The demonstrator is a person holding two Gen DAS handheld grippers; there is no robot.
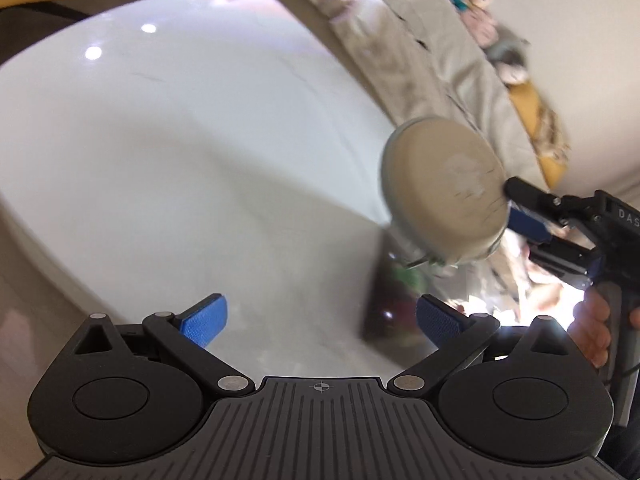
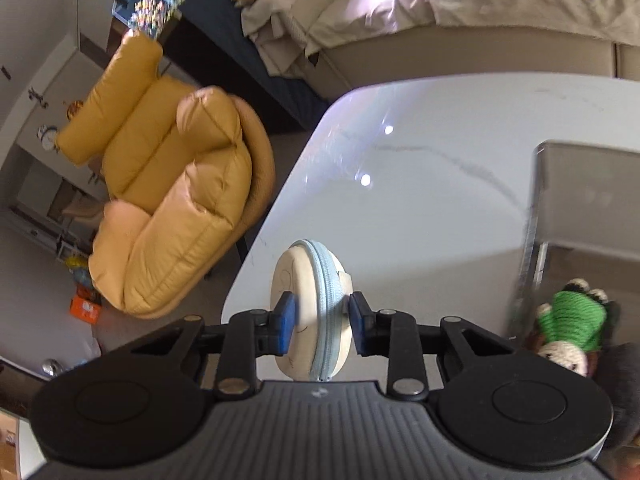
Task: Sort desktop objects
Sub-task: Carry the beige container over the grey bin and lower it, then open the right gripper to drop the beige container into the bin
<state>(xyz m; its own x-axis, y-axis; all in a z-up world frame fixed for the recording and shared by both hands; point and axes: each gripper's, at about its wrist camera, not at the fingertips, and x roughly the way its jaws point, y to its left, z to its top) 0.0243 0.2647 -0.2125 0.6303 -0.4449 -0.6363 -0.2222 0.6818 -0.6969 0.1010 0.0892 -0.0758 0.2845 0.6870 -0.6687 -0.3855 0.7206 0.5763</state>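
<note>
My right gripper is shut on a round beige zip pouch with a pale blue zipper, held on edge in the air above the white table. The same pouch shows in the left wrist view at the right, pinched by the right gripper above a clear bin. My left gripper is open and empty, its blue pads wide apart over the table. A green knitted toy lies inside the clear bin at the right.
A yellow padded armchair stands left of the table. A bed with beige covers lies beyond it. Soft toys sit along the bed's far side. The table's edge is close to the right gripper.
</note>
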